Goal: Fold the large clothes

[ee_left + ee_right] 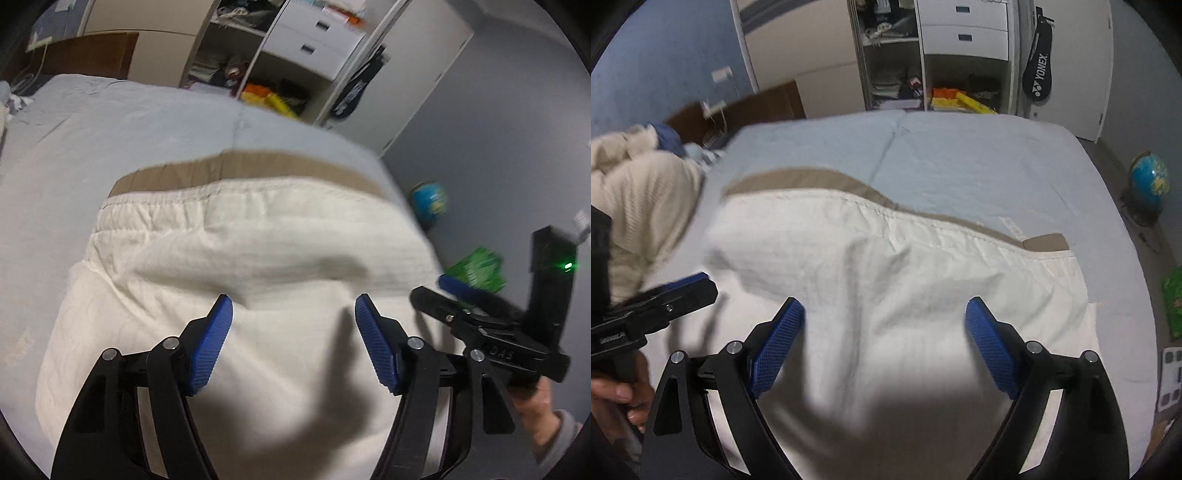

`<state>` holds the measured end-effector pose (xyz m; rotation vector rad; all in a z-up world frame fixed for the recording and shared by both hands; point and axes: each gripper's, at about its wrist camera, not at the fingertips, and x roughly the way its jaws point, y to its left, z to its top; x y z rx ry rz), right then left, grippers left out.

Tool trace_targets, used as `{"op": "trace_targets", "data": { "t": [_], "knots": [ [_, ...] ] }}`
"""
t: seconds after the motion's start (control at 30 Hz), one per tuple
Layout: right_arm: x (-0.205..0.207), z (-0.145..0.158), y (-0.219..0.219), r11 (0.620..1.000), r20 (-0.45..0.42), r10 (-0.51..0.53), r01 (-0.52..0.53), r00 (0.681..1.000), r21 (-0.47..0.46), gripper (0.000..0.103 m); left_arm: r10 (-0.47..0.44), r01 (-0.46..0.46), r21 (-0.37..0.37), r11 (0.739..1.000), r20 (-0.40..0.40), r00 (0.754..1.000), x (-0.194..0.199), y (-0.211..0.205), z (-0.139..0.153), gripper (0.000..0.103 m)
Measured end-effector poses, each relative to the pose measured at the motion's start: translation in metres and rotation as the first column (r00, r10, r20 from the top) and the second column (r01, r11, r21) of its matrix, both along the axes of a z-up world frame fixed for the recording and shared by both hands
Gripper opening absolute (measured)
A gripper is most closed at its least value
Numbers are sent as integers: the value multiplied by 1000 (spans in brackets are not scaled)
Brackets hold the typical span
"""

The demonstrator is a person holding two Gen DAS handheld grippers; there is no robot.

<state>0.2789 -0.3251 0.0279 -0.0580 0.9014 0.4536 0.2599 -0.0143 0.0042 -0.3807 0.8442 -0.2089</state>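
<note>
A cream cloth (pixel 258 258) with a tan band (pixel 258 168) along its far edge lies spread and rumpled on the bed (pixel 92 122), over the pale blue sheet. In the right wrist view the same cloth (pixel 905 266) covers the near half of the bed (pixel 979 155), its tan band (pixel 812 181) curving across the far side.

The left claw (pixel 293 314) hangs above the near part of the cloth, its blue fingers (pixel 212 347) standing wide apart with nothing between them; the cloth lies below and beyond the tips. The right claw (pixel 885 317) hangs likewise over the cloth, spread wide and empty. Whether either touches the fabric cannot be told.

Each claw shows at the edge of the other's view, gripped by a hand (pixel 535 410).

A heap of cream knit clothes (pixel 639 206) sits at the bed's left end. Beyond the bed stands an open wardrobe (pixel 923 55); a globe (pixel 1148 181) stands on the floor at the right.
</note>
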Motion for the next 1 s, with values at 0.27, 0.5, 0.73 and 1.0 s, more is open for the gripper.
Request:
{"op": "trace_targets", "data": {
  "t": [0.27,0.5,0.73,1.0],
  "knots": [
    [23,-52,7,997,-68,-18,13,998,-72,96,46,-29,142,990,-120,992,21,-5,-37,83],
    [35,-86,17,993,-121,-14,0,993,-117,97,54,-22,198,980,-157,986,30,-4,-65,88],
    [45,-108,21,992,-171,-10,-11,985,-124,98,51,-13,218,976,-166,985,33,1,-78,88],
    [44,-118,25,990,-161,-16,-7,987,-141,98,57,-19,237,971,-153,987,34,-3,-87,89]
  ]
}}
